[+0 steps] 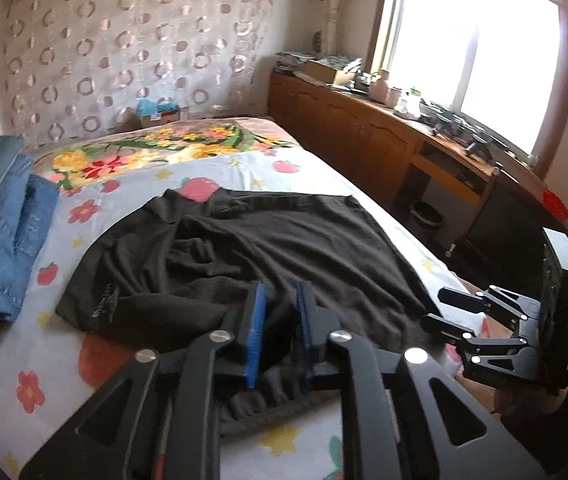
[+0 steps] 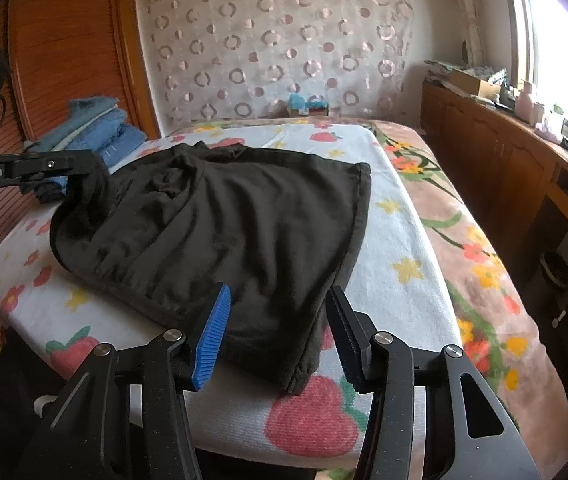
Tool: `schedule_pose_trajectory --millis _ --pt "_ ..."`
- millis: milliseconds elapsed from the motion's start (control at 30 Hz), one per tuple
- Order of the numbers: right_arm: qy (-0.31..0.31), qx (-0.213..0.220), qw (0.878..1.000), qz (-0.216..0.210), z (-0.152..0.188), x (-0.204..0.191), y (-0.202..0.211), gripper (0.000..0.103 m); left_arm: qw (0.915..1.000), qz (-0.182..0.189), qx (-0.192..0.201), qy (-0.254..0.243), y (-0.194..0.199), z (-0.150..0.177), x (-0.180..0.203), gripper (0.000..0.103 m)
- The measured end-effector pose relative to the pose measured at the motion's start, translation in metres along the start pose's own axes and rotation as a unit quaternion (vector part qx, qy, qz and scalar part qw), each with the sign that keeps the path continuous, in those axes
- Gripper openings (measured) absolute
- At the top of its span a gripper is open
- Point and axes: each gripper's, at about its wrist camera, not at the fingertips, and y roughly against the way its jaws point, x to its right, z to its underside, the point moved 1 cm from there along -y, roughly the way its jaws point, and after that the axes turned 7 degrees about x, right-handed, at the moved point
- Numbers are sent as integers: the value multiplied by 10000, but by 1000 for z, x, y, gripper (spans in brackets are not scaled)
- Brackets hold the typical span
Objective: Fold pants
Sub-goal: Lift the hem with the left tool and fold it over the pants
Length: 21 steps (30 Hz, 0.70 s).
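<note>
We see the bed [image 2: 412, 240] filling most of the frame, with the black pants [image 2: 219, 220] spread across its centre. The left claw [image 2: 83, 168], at mid-left, pinches a lifted fold of them; the right claw [image 2: 279, 332], bottom centre, stands half-wide astride their near corner.

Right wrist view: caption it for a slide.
Black pants on a fruit-print sheet; right gripper straddles the near corner, left gripper lifts the far edge.
</note>
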Motion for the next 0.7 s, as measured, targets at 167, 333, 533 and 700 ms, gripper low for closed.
schedule_pose_trajectory --millis 167,333,533,700 --pt "26 -24 10000 -75 -1 -8 -5 51 9996 -266 87 0 12 7 -19 33" --pt "140 -55 9996 -226 -2 -25 -10 51 9993 -369 27 28 19 23 -39 52" --pt "272 -66 9986 -446 -9 -46 -17 47 9978 -545 -340 183 10 50 -57 52" --pt "376 4 9976 -577 -20 -59 -20 47 9962 -637 -578 164 1 67 -59 52"
